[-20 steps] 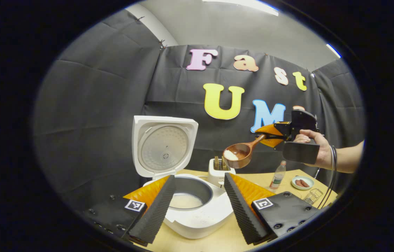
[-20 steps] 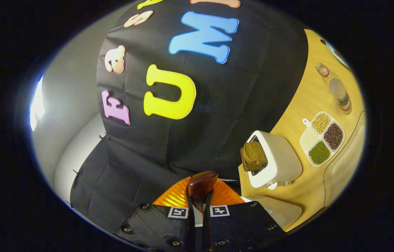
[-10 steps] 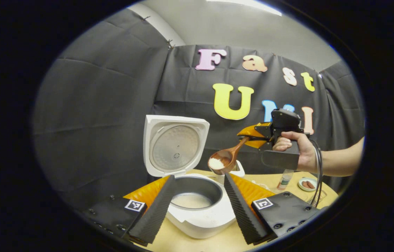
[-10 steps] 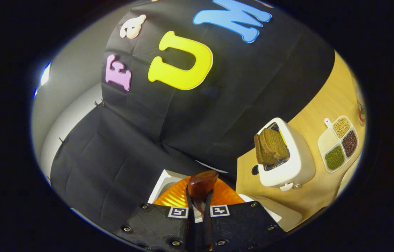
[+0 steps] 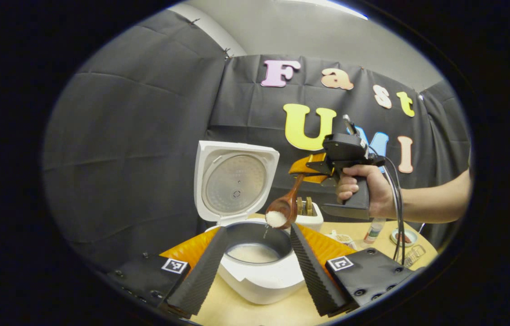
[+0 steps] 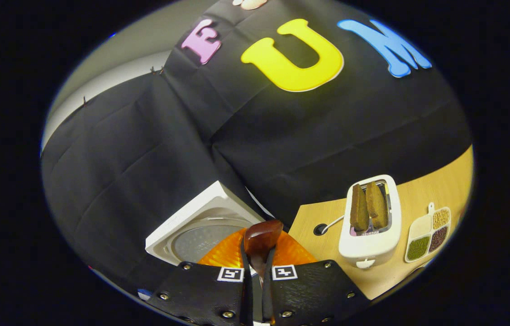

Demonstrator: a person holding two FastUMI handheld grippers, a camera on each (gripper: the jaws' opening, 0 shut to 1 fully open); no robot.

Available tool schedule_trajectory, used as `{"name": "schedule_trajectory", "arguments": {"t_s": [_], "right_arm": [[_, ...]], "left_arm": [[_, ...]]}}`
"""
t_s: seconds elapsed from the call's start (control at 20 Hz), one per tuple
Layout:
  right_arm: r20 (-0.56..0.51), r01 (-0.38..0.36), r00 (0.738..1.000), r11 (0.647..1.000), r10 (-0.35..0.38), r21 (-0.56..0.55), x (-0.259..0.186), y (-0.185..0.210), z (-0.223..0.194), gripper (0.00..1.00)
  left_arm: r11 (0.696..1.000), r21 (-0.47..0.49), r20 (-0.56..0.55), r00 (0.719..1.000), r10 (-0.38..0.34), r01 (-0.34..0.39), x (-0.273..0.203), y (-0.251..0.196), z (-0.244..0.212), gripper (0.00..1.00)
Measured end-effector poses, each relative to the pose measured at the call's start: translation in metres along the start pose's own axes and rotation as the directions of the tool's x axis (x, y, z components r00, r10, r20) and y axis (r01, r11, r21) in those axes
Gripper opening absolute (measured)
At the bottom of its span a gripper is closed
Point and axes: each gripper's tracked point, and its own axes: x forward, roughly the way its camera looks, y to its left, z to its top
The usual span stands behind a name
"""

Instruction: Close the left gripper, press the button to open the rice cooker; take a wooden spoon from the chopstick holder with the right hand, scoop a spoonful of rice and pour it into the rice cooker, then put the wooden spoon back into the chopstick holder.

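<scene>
The white rice cooker [image 5: 261, 276] stands with its lid [image 5: 235, 182] up and rice in the inner pot [image 5: 255, 253]. In the left gripper view the wooden spoon [image 5: 282, 213] hangs tilted over the pot's far rim, with white rice [image 5: 275, 218] spilling from its bowl. The right gripper [image 5: 311, 167], held by a hand [image 5: 363, 190], is shut on the spoon's handle. In the right gripper view the spoon [image 6: 260, 240] pokes out between the right gripper's [image 6: 257, 271] closed fingers, with the lid [image 6: 196, 228] just beyond. The left gripper [image 5: 255, 267] is open in front of the cooker.
A white toaster [image 6: 370, 224] with two brown slices stands behind the cooker on the wooden table [image 6: 422, 199]. A divided tray of beans and grains [image 6: 426, 235] lies to its right. A bottle [image 5: 373, 230], a small dish [image 5: 403, 236] and a glass [image 5: 411, 256] stand at the far right.
The right gripper carried the loaded spoon leftward and down to the pot, then tipped it so that rice falls. The left gripper stayed open near the cooker.
</scene>
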Motion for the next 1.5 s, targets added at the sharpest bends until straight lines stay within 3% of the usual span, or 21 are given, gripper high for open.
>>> {"name": "schedule_trajectory", "arguments": {"t_s": [0.3,0.35,0.4,0.5,0.75,0.85,0.95,1.05,1.15,1.25,1.35,1.5], "right_arm": [[-0.009,-0.054,0.999,0.966,0.054,-0.252,0.004,0.044,-0.003,0.08],[-0.009,-0.060,0.998,0.956,0.060,-0.286,0.004,0.050,-0.005,0.08],[-0.010,-0.070,0.997,0.944,0.071,-0.323,0.004,0.057,-0.005,0.08],[-0.016,-0.092,0.995,0.907,0.094,-0.411,0.002,0.070,-0.008,0.08],[-0.083,-0.159,0.987,0.763,0.137,-0.627,-0.002,0.102,-0.027,0.09],[-0.092,-0.175,0.984,0.747,0.152,-0.641,-0.005,0.107,-0.031,0.08],[-0.082,-0.171,0.985,0.777,0.153,-0.605,-0.011,0.104,-0.027,0.08],[-0.024,-0.141,0.988,0.840,0.151,-0.525,-0.022,0.096,-0.009,0.08],[0.024,-0.132,0.988,0.906,0.154,-0.401,-0.033,0.088,0.007,0.08],[0.054,-0.133,0.987,0.959,0.151,-0.251,-0.040,0.074,0.021,0.08],[0.078,-0.125,0.988,0.986,0.135,-0.112,-0.052,0.060,0.037,0.08],[0.121,-0.105,0.988,0.993,0.097,0.057,-0.078,0.035,0.058,0.08]], "left_arm": [[1.000,-0.013,0.000,1.000,-0.001,0.001,-0.003,-0.002,-0.003,0.92],[1.000,-0.014,0.004,1.000,0.000,0.000,-0.005,-0.002,-0.002,0.96],[1.000,-0.013,0.005,1.000,0.000,0.001,-0.005,-0.003,-0.002,0.92],[1.000,-0.010,0.007,1.000,0.000,0.000,-0.008,-0.004,-0.001,0.92],[1.000,-0.013,0.009,1.000,-0.004,0.004,-0.012,-0.005,0.002,0.96],[1.000,-0.008,0.016,1.000,-0.003,0.003,-0.014,-0.005,0.005,0.92],[1.000,-0.009,0.021,1.000,0.000,0.000,-0.017,-0.004,0.006,0.92],[1.000,-0.014,0.017,1.000,0.005,-0.005,-0.021,-0.004,0.005,0.92],[1.000,-0.016,0.020,1.000,0.001,0.000,-0.025,-0.006,0.008,0.96],[1.000,-0.011,0.021,1.000,-0.004,0.004,-0.025,-0.006,0.011,0.92],[1.000,-0.012,0.023,1.000,-0.019,0.020,-0.023,-0.012,0.014,0.96],[0.999,-0.003,0.021,0.998,-0.054,0.054,-0.020,-0.026,0.015,0.92]]}}
